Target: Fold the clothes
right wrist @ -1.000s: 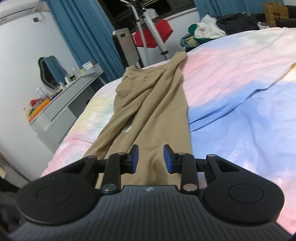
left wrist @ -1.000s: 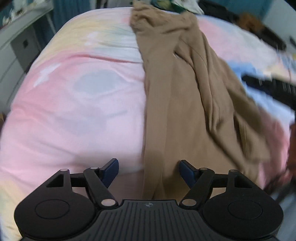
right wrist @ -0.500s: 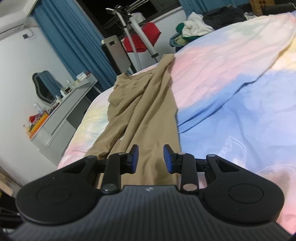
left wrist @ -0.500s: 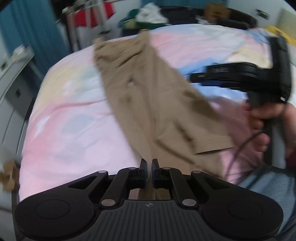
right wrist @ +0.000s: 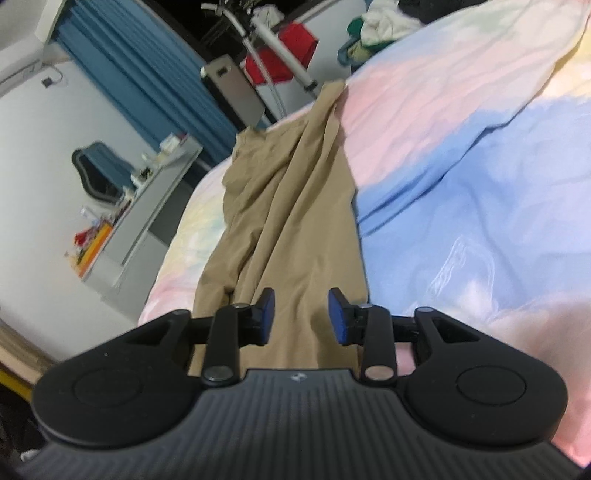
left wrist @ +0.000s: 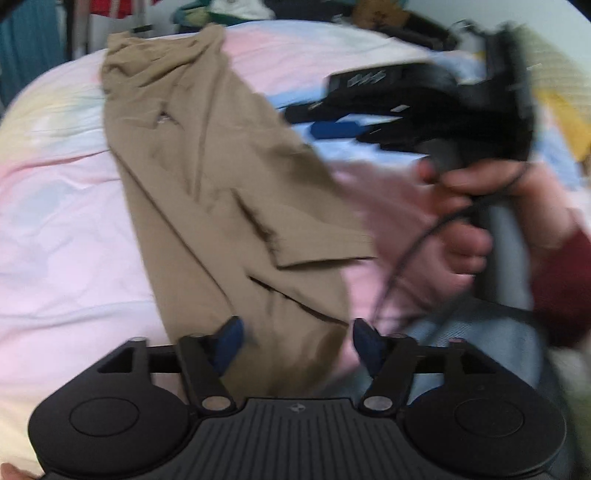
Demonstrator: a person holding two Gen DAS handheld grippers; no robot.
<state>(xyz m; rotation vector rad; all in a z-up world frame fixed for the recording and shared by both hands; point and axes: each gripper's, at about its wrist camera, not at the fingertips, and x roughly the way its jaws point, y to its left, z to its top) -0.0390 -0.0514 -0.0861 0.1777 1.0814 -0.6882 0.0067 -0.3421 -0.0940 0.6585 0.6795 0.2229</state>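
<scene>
Blurred left view: tan trousers (left wrist: 229,206) lie lengthwise on pastel bedspread (left wrist: 66,229), near hem cut off behind left gripper (left wrist: 295,341), released. Right gripper (right wrist: 301,314) also released.

This is a bedroom in a home. A bed (right wrist: 461,177) with a pastel pink, blue and yellow cover fills most of the room. Against the white wall stands a grey dresser (right wrist: 147,225) cluttered with small bottles, a mirror (right wrist: 98,173) above it. Blue curtains (right wrist: 147,77) hang behind. Past the bed's far end there is a garment steamer (right wrist: 269,48) with a red cloth (right wrist: 291,51) beside it, and a heap of clothes (right wrist: 380,22).
</scene>
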